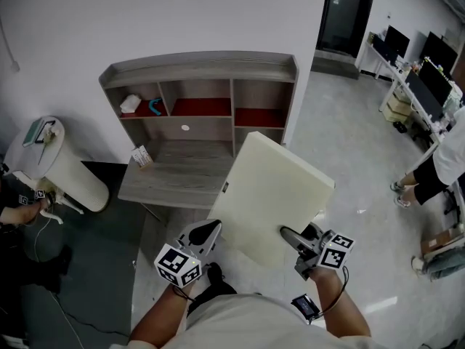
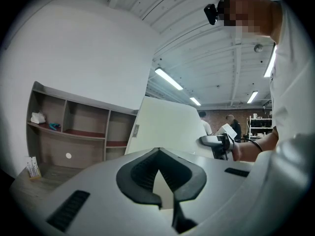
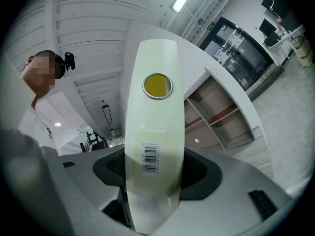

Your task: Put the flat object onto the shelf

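Note:
A large cream flat board [image 1: 272, 195] is held tilted above the floor in front of the grey shelf unit [image 1: 196, 67]. My right gripper [image 1: 290, 235] is shut on the board's near right edge. In the right gripper view the board's thin edge [image 3: 153, 132], with a barcode label and a yellow round sticker, runs up between the jaws of the right gripper [image 3: 152, 181]. My left gripper [image 1: 207, 231] sits at the board's near left corner. Its fingertips meet with nothing between them [image 2: 157, 151]; the board [image 2: 167, 124] stands just beyond, with the shelf unit [image 2: 74, 117] to its left.
The shelf unit has several cubbies with red liners above a grey desk surface [image 1: 178, 173]. A white object [image 1: 131, 104] and a teal object [image 1: 156, 107] lie in the left cubby. A white rounded bin [image 1: 62, 169] stands left. A person [image 1: 443, 166] stands right by desks with monitors [image 1: 429, 71].

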### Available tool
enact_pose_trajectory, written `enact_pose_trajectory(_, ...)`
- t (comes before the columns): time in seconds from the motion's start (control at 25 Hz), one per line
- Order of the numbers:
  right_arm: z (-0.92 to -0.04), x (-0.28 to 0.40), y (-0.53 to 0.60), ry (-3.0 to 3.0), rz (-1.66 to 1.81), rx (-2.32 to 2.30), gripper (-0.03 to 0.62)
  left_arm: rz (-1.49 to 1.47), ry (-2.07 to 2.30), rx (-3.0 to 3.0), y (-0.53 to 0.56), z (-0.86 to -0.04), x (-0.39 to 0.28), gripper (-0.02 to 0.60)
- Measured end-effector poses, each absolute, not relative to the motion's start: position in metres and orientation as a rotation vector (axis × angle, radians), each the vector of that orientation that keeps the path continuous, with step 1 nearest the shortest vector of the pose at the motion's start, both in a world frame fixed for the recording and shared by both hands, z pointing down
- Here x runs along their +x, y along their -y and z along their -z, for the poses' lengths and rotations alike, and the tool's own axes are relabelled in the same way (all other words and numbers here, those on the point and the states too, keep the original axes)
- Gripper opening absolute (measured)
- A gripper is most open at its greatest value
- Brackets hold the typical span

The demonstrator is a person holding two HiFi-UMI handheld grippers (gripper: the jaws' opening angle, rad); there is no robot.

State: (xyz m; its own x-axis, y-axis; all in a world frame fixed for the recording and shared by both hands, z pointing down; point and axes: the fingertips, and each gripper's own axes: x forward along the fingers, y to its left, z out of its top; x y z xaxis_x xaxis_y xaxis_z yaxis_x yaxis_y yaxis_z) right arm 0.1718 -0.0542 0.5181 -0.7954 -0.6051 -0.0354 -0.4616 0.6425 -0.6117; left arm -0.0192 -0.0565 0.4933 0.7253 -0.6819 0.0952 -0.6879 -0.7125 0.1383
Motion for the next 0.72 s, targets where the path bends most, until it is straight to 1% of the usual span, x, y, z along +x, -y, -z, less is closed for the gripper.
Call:
enact_pose_trajectory(0.32,-0.502,0.12,0.116,-2.626,0.862,-0.896,0.282,-0.024,1.076,2.774,0.123,-0.484,-0.073,0.015)
enact_pose_trajectory(0.72,-0.492,0.042,0.177,-2.616,0.832,-0.94,0.282,-0.012,1.068,2.792,0.19,-0.475,-0.161,0.015)
